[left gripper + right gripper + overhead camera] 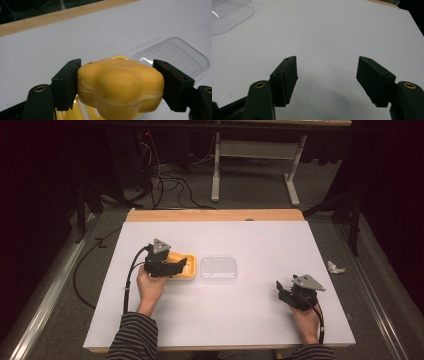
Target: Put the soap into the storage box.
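At left of centre, the left gripper (120,82) is squeezing a yellow toy (120,87).
Lower right, the right gripper (327,80) is resting wide open, holding nothing.

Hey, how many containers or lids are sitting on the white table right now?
2. A yellow container sits left of centre under the left gripper, which grips a yellow lumpy object. A clear plastic lid lies just right of it. Nothing else seems hidden.

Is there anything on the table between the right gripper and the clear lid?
Nothing visible. Bare white table lies between the open right gripper and the clear lid. The left gripper, its jaws shut on a yellow lumpy thing, stands on the lid's far side.
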Tool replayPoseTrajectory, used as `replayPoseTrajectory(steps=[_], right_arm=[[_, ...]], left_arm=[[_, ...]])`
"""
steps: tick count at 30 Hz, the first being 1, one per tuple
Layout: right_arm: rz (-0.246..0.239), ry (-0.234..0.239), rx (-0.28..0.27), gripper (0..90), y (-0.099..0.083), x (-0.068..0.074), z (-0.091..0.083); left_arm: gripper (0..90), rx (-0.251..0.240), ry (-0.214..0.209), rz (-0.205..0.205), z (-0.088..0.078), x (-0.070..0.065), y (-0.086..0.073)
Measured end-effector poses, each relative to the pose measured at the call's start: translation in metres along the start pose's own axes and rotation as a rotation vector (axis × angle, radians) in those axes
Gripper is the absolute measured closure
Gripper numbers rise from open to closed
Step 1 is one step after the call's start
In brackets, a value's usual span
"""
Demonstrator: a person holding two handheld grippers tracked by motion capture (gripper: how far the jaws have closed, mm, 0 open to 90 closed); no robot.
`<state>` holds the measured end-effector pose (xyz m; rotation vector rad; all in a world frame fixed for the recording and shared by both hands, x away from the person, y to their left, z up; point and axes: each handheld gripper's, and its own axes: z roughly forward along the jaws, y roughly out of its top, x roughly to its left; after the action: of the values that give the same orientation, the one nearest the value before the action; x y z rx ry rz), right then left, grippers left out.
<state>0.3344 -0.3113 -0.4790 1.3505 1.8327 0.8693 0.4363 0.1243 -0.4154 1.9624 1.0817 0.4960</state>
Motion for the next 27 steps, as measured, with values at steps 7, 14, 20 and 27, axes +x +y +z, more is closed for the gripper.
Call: replayPoseTrajectory(steps=[7,14,20,27], right_arm=[[0.001,-0.001,-0.001,33.8,0.000,0.000,0.000],[-0.001,-0.001,0.000,33.7,0.000,0.001,0.000],[-0.003,-0.002,0.002,33.7,0.000,0.001,0.000],[-0.005,-0.002,0.001,33.7,0.000,0.001,0.000]], left_arm=[[26.2,0.009,0.013,-0.009,0.009,0.002,-0.002],[26.2,0.025,0.020,-0.022,0.018,0.004,-0.006],[26.2,0.048,0.023,-0.017,0.024,0.004,-0.008],[26.1,0.057,0.023,-0.019,0.029,0.003,-0.009]])
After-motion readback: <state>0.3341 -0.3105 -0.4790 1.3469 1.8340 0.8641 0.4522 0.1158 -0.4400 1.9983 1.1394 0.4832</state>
